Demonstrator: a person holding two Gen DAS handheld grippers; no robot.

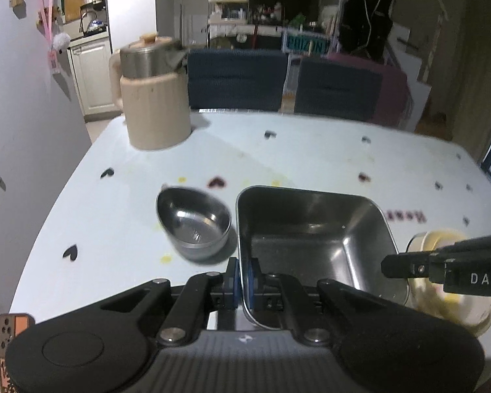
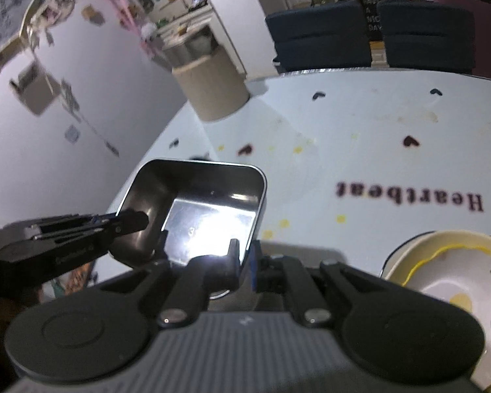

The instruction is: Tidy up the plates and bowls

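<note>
Both the left gripper (image 1: 242, 281) and the right gripper (image 2: 245, 262) have their jaws pinched tight on the square metal tray (image 1: 311, 229). An uneven pull could tip it into the small metal bowl (image 1: 194, 222) on the table (image 1: 311, 157).

a home dining area: table (image 1: 311, 150), chairs (image 1: 235, 78), kitchen cabinets (image 1: 91, 75) behind

wrist views: close, angled down | shared: square tray (image 1: 311, 229)

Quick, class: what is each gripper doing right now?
Left gripper: shut on the near left wall of the square metal tray.
Right gripper: shut on the tray's near right wall.
</note>
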